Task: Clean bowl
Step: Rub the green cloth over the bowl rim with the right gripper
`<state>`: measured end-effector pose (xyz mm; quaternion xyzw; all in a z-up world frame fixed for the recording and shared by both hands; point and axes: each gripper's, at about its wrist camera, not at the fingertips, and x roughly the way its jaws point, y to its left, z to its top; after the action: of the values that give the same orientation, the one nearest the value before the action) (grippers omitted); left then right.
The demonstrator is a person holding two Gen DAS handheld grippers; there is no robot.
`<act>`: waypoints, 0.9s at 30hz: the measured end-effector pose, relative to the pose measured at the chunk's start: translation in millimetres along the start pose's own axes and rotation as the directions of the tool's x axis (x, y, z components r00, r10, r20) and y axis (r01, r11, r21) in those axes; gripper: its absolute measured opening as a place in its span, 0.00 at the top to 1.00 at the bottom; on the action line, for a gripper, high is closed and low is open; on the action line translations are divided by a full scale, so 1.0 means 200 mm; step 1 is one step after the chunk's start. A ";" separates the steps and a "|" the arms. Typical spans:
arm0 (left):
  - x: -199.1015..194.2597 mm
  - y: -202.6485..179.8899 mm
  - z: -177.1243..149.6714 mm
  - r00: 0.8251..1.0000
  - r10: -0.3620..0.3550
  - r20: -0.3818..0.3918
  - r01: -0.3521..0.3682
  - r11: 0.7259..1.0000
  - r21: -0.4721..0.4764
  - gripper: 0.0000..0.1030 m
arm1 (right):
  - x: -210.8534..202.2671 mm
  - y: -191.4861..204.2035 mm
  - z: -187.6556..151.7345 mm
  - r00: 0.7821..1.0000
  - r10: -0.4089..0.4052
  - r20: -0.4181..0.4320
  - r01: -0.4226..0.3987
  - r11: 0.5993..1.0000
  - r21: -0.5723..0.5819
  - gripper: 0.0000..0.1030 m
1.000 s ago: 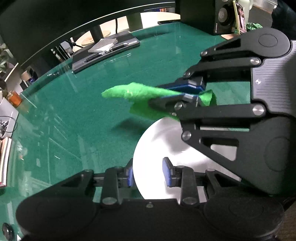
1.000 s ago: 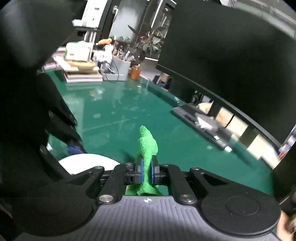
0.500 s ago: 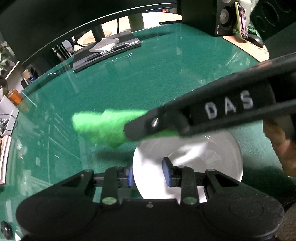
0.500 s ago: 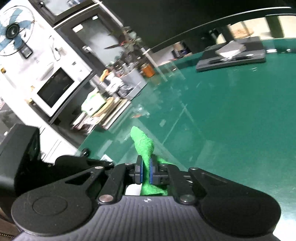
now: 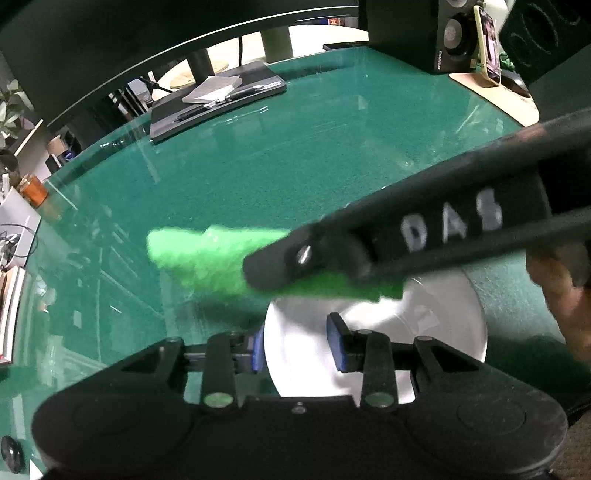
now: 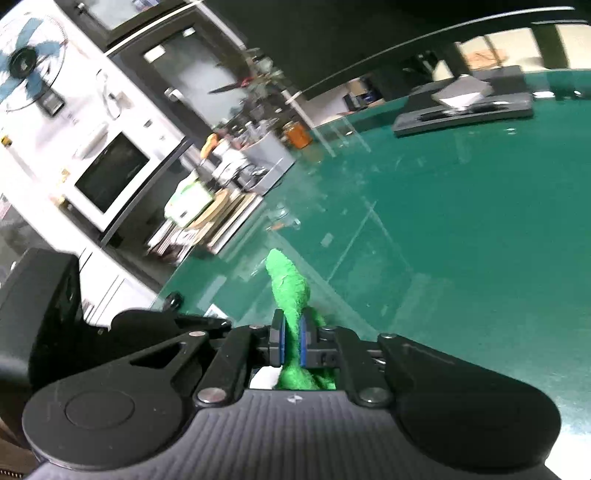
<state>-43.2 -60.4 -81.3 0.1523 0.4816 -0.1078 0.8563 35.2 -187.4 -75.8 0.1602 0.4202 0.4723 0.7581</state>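
Spreading across both views is a green table (image 5: 280, 162) under a glossy, reflective top, with a curved dark monitor edge arching over its far side. A flat black tray (image 5: 218, 99) sits at the far edge carrying a grey notepad (image 5: 212, 88) and a pen. An orange jar (image 5: 35, 188) stands at the table's left edge in the left wrist view, and a dark speaker (image 5: 454, 35) and an upright phone (image 5: 489, 40) stand at the far right. The right wrist view takes in the room: a white microwave (image 6: 107, 177), a fan (image 6: 27, 70) mounted above it, a stack of books and boards (image 6: 207, 218) and a cluster of desk clutter along the table's side. The white bowl (image 5: 424, 328) rests on the table just ahead of the left gripper (image 5: 295, 349), whose blue pads stand apart on either side of the near rim, one outside and one inside; whether they touch it is unclear. Its inside looks bare and white. The right gripper (image 6: 291, 345) is clamped on a green cloth (image 6: 290, 291), which sticks up between its pads. In the left wrist view that cloth, blurred, hangs over the bowl's far-left rim beneath the right gripper's dark body marked "DAS".
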 end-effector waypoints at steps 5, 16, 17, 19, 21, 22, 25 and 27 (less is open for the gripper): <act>-0.01 -0.01 0.00 1.000 -0.012 -0.012 0.012 1.000 0.008 0.58 | -0.07 -0.09 0.00 0.996 -0.087 0.035 0.085 0.994 0.065 0.92; 0.00 0.03 0.06 1.000 -0.021 0.009 0.021 0.999 0.035 0.79 | -0.11 -0.07 0.01 0.992 -0.103 0.067 0.101 0.994 0.030 0.92; 0.00 0.04 0.05 1.000 -0.023 0.013 0.023 1.000 0.019 0.81 | -0.11 -0.07 0.01 0.992 -0.105 0.066 0.103 0.994 0.023 0.92; 0.00 0.06 0.04 1.000 0.003 0.027 -0.003 1.000 -0.023 0.83 | -0.09 -0.05 0.03 0.992 -0.105 0.065 0.105 0.994 0.001 0.92; 0.00 0.06 0.03 0.998 0.044 0.034 -0.042 0.998 -0.050 0.83 | -0.06 -0.02 0.04 0.994 -0.095 0.058 0.096 0.995 -0.029 0.92; 0.00 0.05 0.02 0.997 0.063 0.037 -0.061 0.996 -0.063 0.83 | -0.04 0.01 0.05 0.995 -0.082 0.049 0.085 0.995 -0.054 0.92; 0.00 0.03 0.01 0.994 0.104 0.040 -0.101 0.992 -0.070 0.82 | 0.03 0.08 0.05 0.999 -0.037 -0.001 0.037 0.993 -0.111 0.92; 0.01 0.02 0.01 0.993 0.114 0.040 -0.112 0.992 -0.064 0.81 | 0.07 0.12 0.04 0.999 -0.026 -0.027 0.021 0.988 -0.151 0.93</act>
<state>-39.9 -56.6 -81.1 0.1506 0.4566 -0.0476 0.8756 29.9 -162.5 -63.4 0.0904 0.3962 0.4960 0.7673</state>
